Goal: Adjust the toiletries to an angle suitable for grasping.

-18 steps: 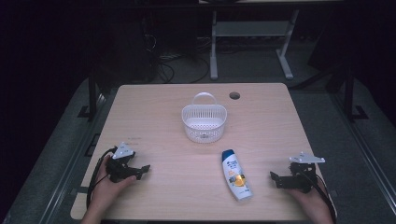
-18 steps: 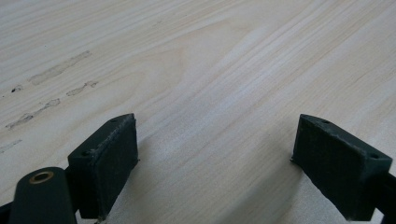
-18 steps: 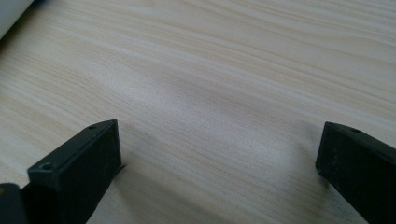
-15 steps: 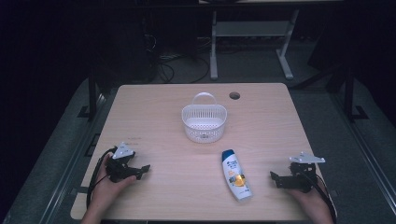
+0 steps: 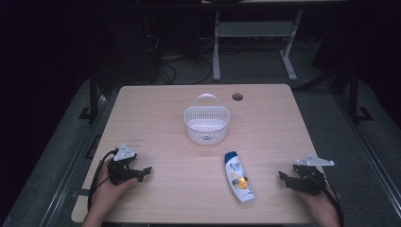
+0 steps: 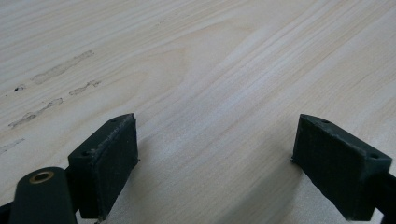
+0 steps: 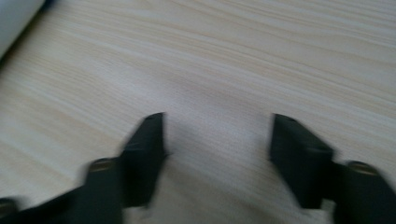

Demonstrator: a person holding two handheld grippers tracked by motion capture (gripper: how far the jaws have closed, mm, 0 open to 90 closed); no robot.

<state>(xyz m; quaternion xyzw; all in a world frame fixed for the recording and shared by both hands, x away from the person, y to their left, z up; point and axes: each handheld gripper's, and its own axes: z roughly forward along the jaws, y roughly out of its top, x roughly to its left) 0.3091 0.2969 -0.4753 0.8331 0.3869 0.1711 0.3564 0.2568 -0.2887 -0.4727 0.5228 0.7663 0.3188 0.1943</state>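
A white shampoo bottle (image 5: 239, 177) with a blue cap lies flat on the wooden table (image 5: 156, 113), cap toward the far side. Behind it stands a white perforated basket (image 5: 206, 124) with a handle, nothing inside. My left gripper (image 5: 145, 172) rests at the table's near left, open, jaws wide over bare wood (image 6: 210, 154). At the near right my right gripper (image 5: 282, 178) is held low, open as well, with bare wood between its jaws (image 7: 217, 149). A white edge of the bottle (image 7: 14, 16) shows at the top left of the right gripper view.
A round cable hole (image 5: 237, 97) sits in the table's far right area. Faint smudges (image 6: 56, 74) mark the wood ahead of the left gripper. Beyond the table are a white frame (image 5: 250, 33), cables (image 5: 175, 61) and a dark floor.
The right gripper view is blurred, which suggests slight motion; in the high view both grippers, the bottle and the basket keep their places.
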